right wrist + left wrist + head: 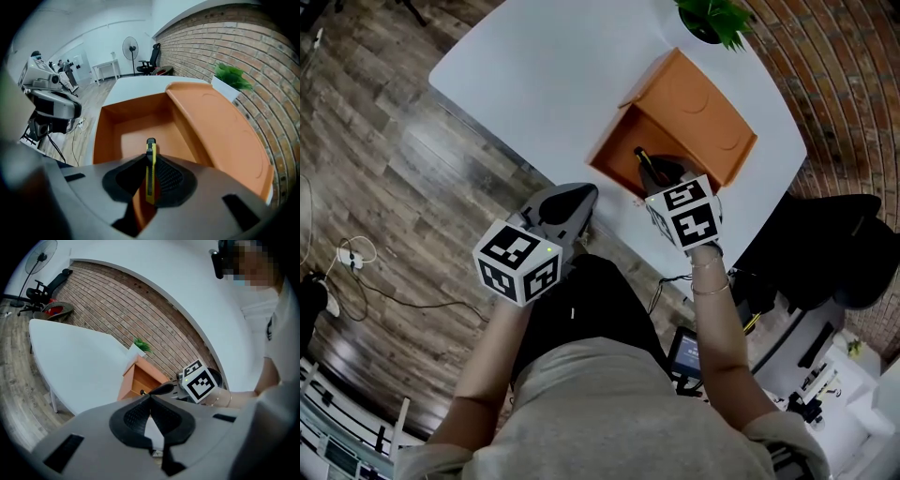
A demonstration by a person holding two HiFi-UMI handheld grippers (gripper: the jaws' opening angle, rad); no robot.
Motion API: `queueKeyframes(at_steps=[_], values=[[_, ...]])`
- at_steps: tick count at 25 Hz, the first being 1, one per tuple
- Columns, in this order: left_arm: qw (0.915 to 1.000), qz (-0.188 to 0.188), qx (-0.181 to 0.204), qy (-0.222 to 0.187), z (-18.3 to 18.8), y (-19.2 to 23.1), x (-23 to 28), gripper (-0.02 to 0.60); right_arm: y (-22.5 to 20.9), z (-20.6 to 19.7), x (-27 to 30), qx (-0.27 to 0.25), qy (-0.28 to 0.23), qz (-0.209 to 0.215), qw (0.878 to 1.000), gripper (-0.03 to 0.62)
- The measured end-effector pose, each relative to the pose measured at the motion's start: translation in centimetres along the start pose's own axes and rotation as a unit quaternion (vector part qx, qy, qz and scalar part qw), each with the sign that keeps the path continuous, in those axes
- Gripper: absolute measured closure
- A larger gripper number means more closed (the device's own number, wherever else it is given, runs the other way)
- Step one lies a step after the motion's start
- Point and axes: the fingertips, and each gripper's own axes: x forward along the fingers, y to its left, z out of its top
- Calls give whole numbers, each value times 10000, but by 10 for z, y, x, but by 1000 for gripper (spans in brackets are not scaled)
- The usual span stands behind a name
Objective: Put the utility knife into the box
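The orange box [619,150] lies open on the white table [534,75], its lid [698,112] folded back to the right. A yellow and black utility knife [150,168] stands on edge between the jaws of my right gripper [150,158], which is shut on it. Its black tip [641,157] reaches over the box's near rim above the bare orange interior [140,133]. My left gripper [572,199] hangs off the table's near edge, left of the box, jaws together with nothing in them. From the left gripper view, the box [140,380] shows ahead of its closed tips [150,396].
A potted green plant [712,19] stands at the table's far edge behind the box, close to a brick wall [834,56]. Wood floor [375,141] lies to the left. Black bags and equipment [825,253] sit low on the right.
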Motion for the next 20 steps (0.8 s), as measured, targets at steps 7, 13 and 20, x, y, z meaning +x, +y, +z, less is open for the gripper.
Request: queueKeyframes(at_steps=[7, 13, 20], values=[[9997, -213, 22, 135, -6, -12, 7, 575, 0, -1, -1, 76, -46, -123, 9999, 525], [9991, -273, 137, 282, -7, -19, 12, 575, 1, -1, -10, 244, -238, -118, 9993, 496], [9979, -373, 433, 318, 4, -35, 18, 575, 2, -5, -43, 510, -684, -62, 9963, 496]])
